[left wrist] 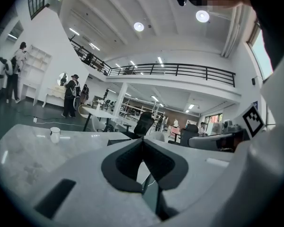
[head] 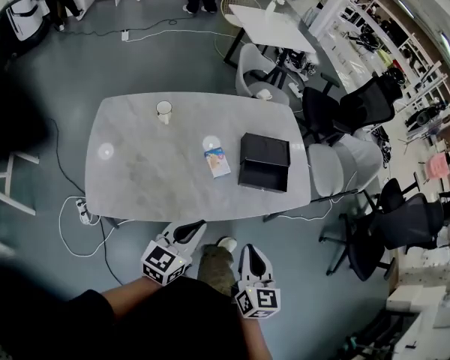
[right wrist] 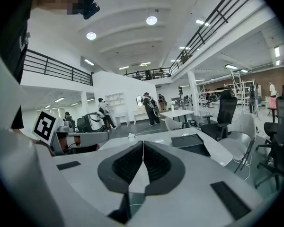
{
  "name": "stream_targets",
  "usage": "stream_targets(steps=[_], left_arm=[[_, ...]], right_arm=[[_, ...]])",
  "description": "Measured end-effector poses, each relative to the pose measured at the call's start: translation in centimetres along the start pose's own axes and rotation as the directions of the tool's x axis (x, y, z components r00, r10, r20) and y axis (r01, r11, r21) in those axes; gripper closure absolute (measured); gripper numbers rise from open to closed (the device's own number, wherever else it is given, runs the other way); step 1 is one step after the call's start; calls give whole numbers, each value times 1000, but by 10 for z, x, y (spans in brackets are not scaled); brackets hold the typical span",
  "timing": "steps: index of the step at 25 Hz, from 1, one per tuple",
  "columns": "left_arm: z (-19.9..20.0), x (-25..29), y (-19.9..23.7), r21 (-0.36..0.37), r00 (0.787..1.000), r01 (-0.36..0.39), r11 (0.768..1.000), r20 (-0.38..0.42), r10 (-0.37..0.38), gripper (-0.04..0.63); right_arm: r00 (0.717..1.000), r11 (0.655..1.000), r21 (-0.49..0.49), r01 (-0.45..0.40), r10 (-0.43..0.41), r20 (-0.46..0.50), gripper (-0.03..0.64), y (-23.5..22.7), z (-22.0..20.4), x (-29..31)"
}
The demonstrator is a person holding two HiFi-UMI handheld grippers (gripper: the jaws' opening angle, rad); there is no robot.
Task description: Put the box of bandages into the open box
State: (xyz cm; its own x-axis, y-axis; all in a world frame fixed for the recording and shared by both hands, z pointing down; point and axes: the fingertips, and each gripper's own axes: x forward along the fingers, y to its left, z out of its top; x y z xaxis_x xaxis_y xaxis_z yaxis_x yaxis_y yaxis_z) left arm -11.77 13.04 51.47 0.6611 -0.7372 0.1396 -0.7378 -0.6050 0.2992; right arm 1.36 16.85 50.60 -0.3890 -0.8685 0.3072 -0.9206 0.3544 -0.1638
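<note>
Head view puts the task at its very start. The small white-and-blue box of bandages (head: 217,161) lies flat on the grey marble-patterned table (head: 135,171), just beside the left wall of the open black rectangular box (head: 265,161), with a thin strip of tabletop between them. Neither tool is over the table. The left gripper (head: 193,229) and the right gripper (head: 252,250) hang in front of the person's body, short of the near table edge. Each gripper view shows its 2 jaws pressed together with nothing between them (both clenched and empty).

The next move, as I judge it, calls for 1 gripper to go forward over the near edge, part its jaws, and come down across the bandage box's narrow width. The carry after that is short and need only clear the black box's low wall.

Room is generous. The near tabletop is bare, the white cup (head: 164,112) stands well apart toward the far edge, and the grey chairs (head: 337,163) sit off the right end. A white power strip with its cable (head: 81,210) lies on the floor under the table's near left corner.
</note>
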Motion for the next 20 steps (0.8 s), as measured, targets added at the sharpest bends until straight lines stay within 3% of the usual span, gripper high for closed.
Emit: stream_targets(steps=[3, 12, 16, 20], left_arm=[[-2, 6, 16, 2, 999, -31, 1000, -5, 31, 578], [8, 55, 55, 15, 989, -149, 989, -16, 149, 578], [2, 96, 69, 10, 978, -196, 981, -65, 196, 578], [-2, 141, 84, 12, 963, -241, 970, -124, 241, 578]], right_arm=[[1000, 999, 41, -8, 7, 24, 603, -9, 8, 20], [993, 994, 27, -105, 103, 62, 603, -45, 46, 99], [989, 990, 19, -140, 139, 40, 603, -76, 57, 136], [971, 971, -17, -240, 240, 16, 603, -97, 74, 177]])
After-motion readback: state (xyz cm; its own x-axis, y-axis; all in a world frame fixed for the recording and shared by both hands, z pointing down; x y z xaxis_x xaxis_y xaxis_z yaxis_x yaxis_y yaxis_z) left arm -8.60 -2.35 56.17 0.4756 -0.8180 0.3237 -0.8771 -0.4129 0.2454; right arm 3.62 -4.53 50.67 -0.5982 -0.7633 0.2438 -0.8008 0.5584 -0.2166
